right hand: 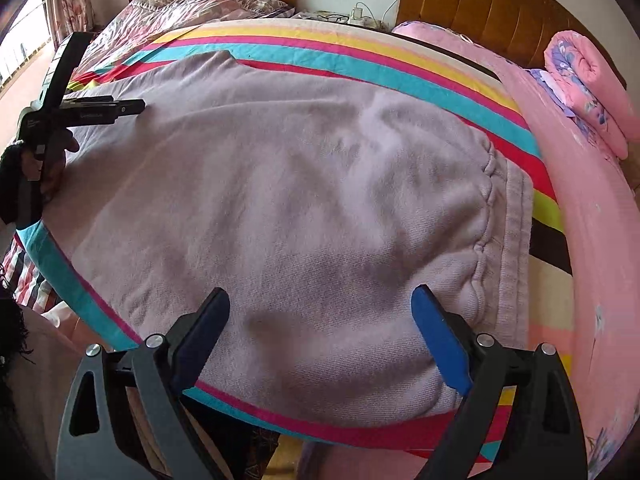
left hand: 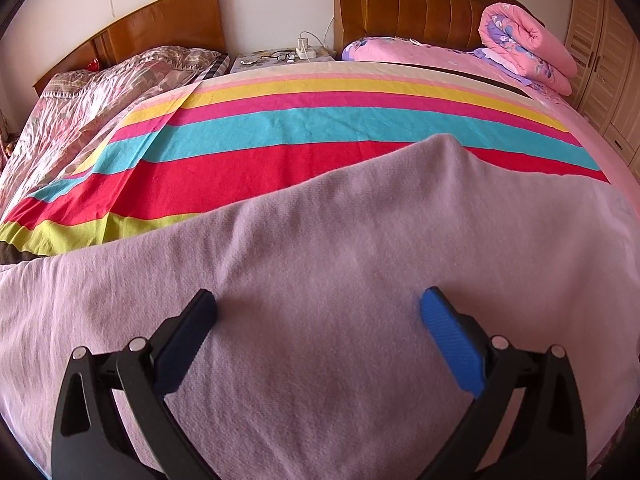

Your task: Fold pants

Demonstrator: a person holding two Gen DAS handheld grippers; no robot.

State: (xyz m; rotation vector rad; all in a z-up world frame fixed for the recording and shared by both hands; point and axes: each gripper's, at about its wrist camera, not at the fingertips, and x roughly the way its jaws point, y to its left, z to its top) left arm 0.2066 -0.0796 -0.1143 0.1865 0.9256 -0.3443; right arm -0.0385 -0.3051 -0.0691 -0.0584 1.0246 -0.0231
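Lilac pants [right hand: 280, 208] lie flat on the striped blanket [left hand: 280, 128] of the bed, waistband [right hand: 516, 240] at 3 o'clock; left gripper [left hand: 318, 308] and right gripper [right hand: 320, 304] both hover released, so a shallow pinch risks catching blanket too.

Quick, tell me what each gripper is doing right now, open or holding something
Left gripper: open, empty, over the pants.
Right gripper: open, empty, above the pants near the waistband.

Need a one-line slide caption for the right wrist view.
Open right gripper above lilac pants spread on a striped blanket, waistband at right.
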